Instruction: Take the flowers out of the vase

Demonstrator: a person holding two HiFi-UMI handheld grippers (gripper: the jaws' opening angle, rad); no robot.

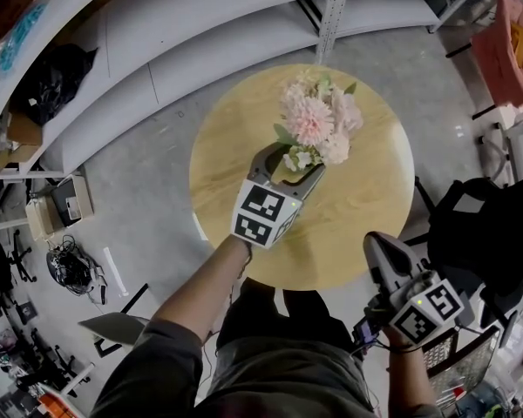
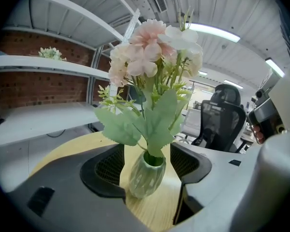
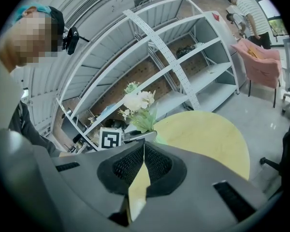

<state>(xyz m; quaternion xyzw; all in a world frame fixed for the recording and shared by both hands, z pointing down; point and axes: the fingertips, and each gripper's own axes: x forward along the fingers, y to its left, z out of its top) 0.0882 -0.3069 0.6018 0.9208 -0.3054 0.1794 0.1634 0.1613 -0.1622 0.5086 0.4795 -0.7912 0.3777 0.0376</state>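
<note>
The left gripper (image 1: 292,165) reaches in over the near side of the round wooden table (image 1: 366,207), its jaws spread wide. The small ribbed green vase (image 2: 146,175) stands upright on the tabletop right between them. From the left gripper view, a sliver of bare wood shows on each side of the vase, so neither of the mesh pads (image 2: 108,166) presses on the glass. The flowers (image 1: 318,120), a bunch of pale pink and white blooms with broad green leaves, are still in the vase. They rise well above the jaws, and the leaves spread just over the pads without being pinched.

Further right, the right gripper (image 1: 376,242) hangs off the near right edge of the table, well apart from the bouquet. Its jaws are closed tip to tip with nothing between them; only a thin wedge of tabletop shows through further back. A black office chair (image 1: 471,225) stands just beyond it.
</note>
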